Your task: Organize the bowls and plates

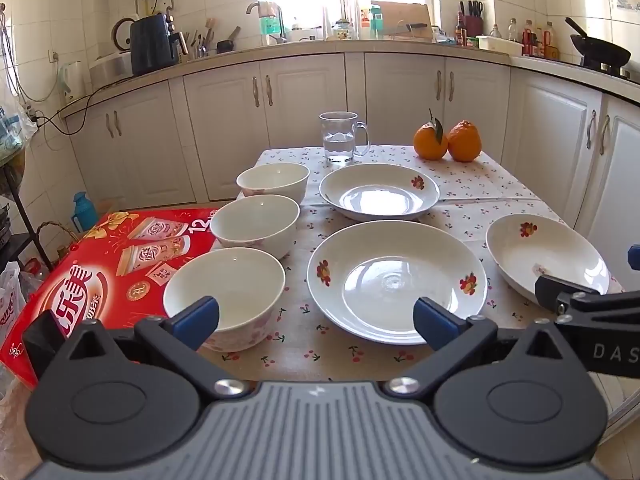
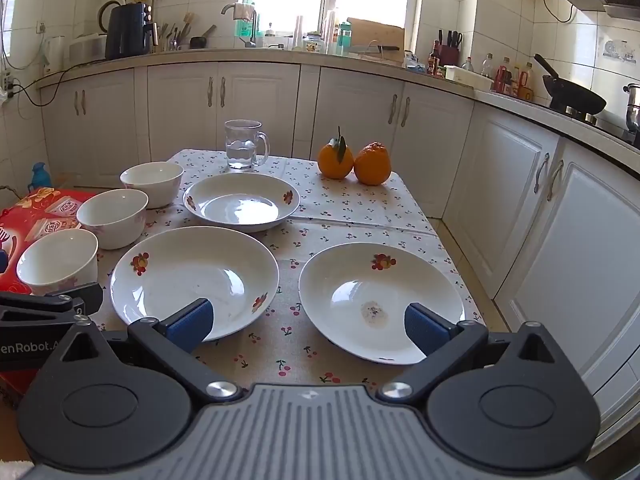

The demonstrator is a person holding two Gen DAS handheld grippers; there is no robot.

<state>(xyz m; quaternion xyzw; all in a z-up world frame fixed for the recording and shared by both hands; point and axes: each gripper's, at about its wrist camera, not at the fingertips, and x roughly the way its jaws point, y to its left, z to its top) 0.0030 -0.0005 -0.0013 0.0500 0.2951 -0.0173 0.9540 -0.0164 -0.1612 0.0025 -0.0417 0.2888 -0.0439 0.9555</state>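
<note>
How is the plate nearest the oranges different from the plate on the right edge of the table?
The plate by the oranges looks smaller and sits at the back, beside the glass mug; the right-hand plate looks larger and sits at the front. The back plate looks clean and glossy; the right-hand one has a speckled smear in its centre. Both are white, deep, empty, with red flower prints on the rim.

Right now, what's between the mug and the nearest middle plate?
The far plate lies between the mug and the middle plate, shown in both views.
</note>
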